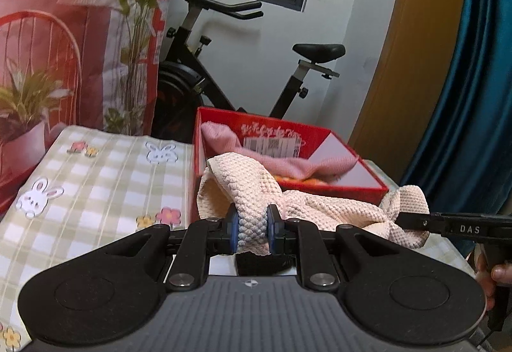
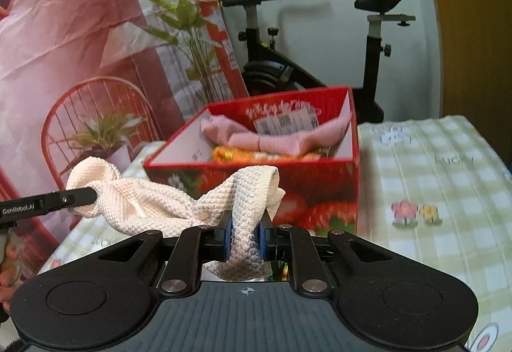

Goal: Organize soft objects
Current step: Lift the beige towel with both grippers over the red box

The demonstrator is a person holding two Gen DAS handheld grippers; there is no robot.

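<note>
A cream waffle-knit cloth (image 1: pixel 256 192) is held between both grippers, just in front of a red box (image 1: pixel 352 185). My left gripper (image 1: pixel 252 232) is shut on one end of it. My right gripper (image 2: pixel 244 238) is shut on the other end (image 2: pixel 249 192). The right gripper also shows at the right edge of the left wrist view (image 1: pixel 412 220), and the left gripper at the left edge of the right wrist view (image 2: pixel 86 195). The red box (image 2: pixel 320 201) holds a pink cloth (image 2: pixel 278 137) over something orange (image 2: pixel 252 155).
The box stands on a table with a green checked cloth with rabbits and flowers (image 1: pixel 96 179) (image 2: pixel 432 179). Behind are an exercise bike (image 1: pixel 224 70), a printed pink backdrop (image 1: pixel 64 31) and a blue curtain (image 1: pixel 473 95).
</note>
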